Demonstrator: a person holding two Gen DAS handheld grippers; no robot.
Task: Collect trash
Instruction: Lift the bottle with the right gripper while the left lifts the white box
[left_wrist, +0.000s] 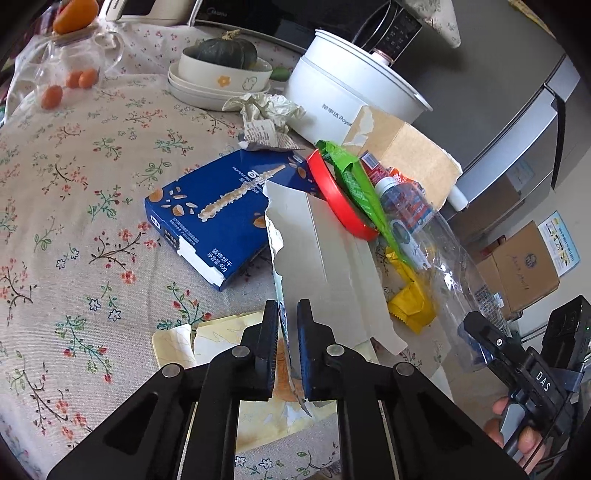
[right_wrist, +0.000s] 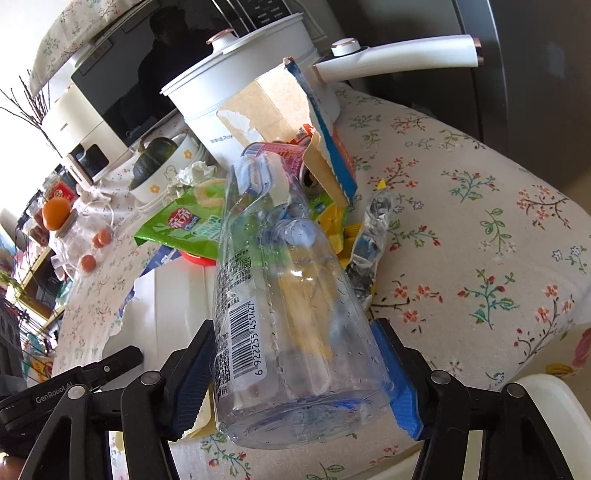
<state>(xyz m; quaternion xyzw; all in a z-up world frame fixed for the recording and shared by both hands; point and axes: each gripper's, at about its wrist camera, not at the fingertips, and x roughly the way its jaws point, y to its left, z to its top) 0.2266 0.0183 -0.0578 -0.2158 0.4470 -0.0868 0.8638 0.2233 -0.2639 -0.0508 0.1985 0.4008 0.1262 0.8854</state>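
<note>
One clear plastic bottle (right_wrist: 291, 314), crumpled.

Worktop cloth (left_wrist: 74, 206): beige, small red, white and green floral print. Biscuit box (left_wrist: 207, 218): dark blue, white lettering. Torn carton (left_wrist: 325, 258): white inside. Lid (left_wrist: 332, 199): red. Snack bag (right_wrist: 177, 225): green. Bottle (right_wrist: 295, 295): clear, barcode label. Wrapper (left_wrist: 410, 306): yellow. Pot (left_wrist: 332, 96): white.

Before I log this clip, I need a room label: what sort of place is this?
Most likely a home kitchen or dining corner: a white electric pot and a microwave stand on a table with a floral cloth, and a fridge-like steel cabinet stands beside it.
</note>
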